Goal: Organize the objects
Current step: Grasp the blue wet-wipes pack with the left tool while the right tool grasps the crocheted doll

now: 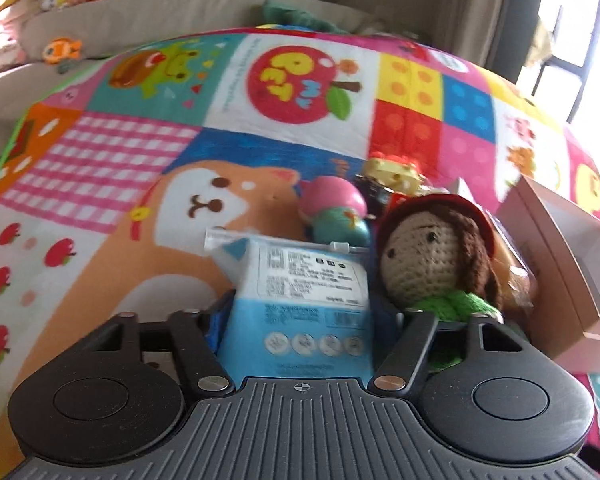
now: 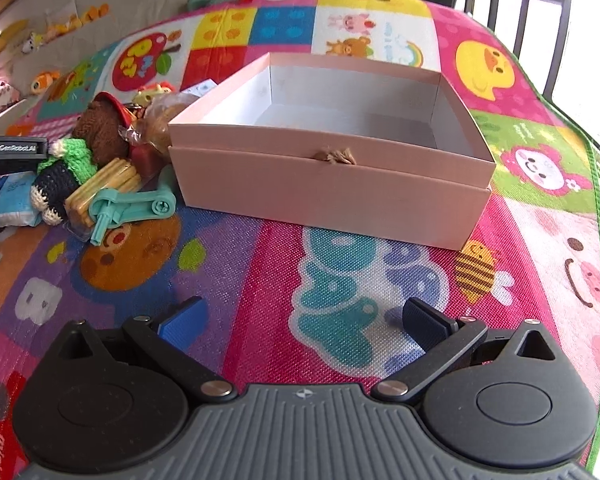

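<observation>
Pink box (image 2: 328, 184): cardboard, open-topped, white inside, sitting on the play mat (image 2: 260, 264); nothing visible in it from the right wrist view. A small brown knot shows at the middle of its near wall.
Pile: loose things heaped just left of the box, some touching its left wall.
Tissue pack (image 1: 300, 304): blue and white soft packet with a printed label, at the left edge of the pile; seen edge-on in the right wrist view.
Left gripper (image 1: 300, 316): fingers close against both sides of the tissue pack, packet filling the gap between them. Whether it is lifted off the mat, cannot tell.
Crochet doll (image 1: 432, 256): brown hair, red hat, green top, lying against the right side of the tissue pack.
Teal plastic toy (image 2: 128, 208): on the mat in front of the pile, beside a bundle of tan sticks (image 2: 100, 188).
Pink-and-teal ball (image 1: 336, 212): behind the tissue pack.
Right gripper (image 2: 304, 328): fingers spread wide, nothing between them, low over the mat, well short of the box.
Background: beige sofa (image 1: 140, 12) with small plush toys along it.
</observation>
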Demonstrator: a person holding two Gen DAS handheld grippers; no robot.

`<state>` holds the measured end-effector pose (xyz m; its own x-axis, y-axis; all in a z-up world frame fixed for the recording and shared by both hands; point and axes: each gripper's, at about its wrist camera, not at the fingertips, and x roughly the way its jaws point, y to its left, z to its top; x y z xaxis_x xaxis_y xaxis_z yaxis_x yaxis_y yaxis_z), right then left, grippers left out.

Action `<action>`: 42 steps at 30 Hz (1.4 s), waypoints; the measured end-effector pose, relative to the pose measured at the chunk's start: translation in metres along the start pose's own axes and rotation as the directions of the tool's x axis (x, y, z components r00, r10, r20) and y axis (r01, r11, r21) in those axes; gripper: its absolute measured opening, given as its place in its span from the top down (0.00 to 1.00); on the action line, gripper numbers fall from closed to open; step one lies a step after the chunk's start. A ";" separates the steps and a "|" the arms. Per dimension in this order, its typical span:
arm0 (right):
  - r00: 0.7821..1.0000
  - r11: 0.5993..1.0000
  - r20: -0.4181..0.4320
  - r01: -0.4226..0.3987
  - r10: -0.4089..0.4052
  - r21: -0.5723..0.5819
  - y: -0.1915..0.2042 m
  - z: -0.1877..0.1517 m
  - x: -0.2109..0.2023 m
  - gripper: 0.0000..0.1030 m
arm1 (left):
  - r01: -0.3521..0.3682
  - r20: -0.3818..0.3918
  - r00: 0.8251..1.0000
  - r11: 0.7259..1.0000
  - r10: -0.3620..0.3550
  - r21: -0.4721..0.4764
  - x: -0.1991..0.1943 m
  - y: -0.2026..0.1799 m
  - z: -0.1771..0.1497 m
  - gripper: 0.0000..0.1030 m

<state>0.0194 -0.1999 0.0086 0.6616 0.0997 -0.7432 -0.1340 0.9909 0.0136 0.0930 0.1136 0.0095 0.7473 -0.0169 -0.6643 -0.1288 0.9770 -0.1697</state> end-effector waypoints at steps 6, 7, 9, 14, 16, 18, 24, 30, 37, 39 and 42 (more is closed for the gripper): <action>0.999 1.000 -0.033 0.018 -0.017 0.010 0.002 0.005 0.003 0.00 | -0.012 -0.004 1.000 0.998 0.013 0.066 -0.009 0.005 -0.007 0.39; 0.999 1.000 -0.041 0.017 -0.017 0.008 0.002 0.006 0.003 0.00 | -0.018 -0.003 1.000 0.997 0.018 0.080 -0.011 0.007 -0.009 0.40; 0.999 1.000 -0.051 0.014 -0.014 0.007 0.002 0.008 0.003 0.00 | -0.015 -0.005 1.000 0.995 0.016 0.103 -0.018 0.010 -0.014 0.41; 0.993 0.995 -0.079 -0.094 0.092 -0.020 0.006 0.015 -0.008 0.00 | 0.062 -0.030 0.998 0.988 -0.058 0.142 -0.052 0.016 -0.041 0.42; 0.994 0.991 -0.021 -0.112 0.111 -0.066 0.019 0.027 -0.022 0.00 | 0.067 -0.017 0.998 0.987 -0.066 0.143 -0.063 0.020 -0.052 0.42; 0.990 0.983 0.045 -0.128 0.134 -0.129 0.040 0.045 -0.035 0.00 | 0.062 0.002 0.998 0.992 -0.062 0.113 -0.070 0.027 -0.059 0.42; 0.969 0.952 0.100 -0.198 0.226 -0.234 0.112 0.102 -0.020 0.00 | 0.046 0.041 0.998 0.999 -0.047 0.029 -0.075 0.046 -0.060 0.42; 0.977 0.950 0.044 -0.192 0.209 -0.247 0.169 0.122 0.040 0.01 | 0.047 0.053 0.997 0.998 -0.049 0.045 -0.077 0.045 -0.066 0.42; 0.992 0.925 0.031 -0.104 0.124 -0.365 0.204 0.112 0.061 0.31 | 0.040 0.058 0.997 0.998 -0.043 0.043 -0.077 0.044 -0.067 0.42; 0.983 0.927 -0.005 -0.175 0.184 -0.331 0.196 0.114 0.050 0.34 | 0.035 0.058 0.998 0.998 -0.037 0.049 -0.077 0.043 -0.067 0.42; 0.967 0.916 -0.001 -0.244 0.257 -0.318 0.178 0.108 0.018 0.35 | 0.027 0.053 0.998 0.998 -0.030 0.049 -0.079 0.041 -0.067 0.42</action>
<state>0.0871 -0.0115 0.0699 0.6042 0.3505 -0.7156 -0.5185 0.8549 -0.0190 -0.0152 0.1411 0.0057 0.7841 -0.0348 -0.6197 -0.0761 0.9855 -0.1517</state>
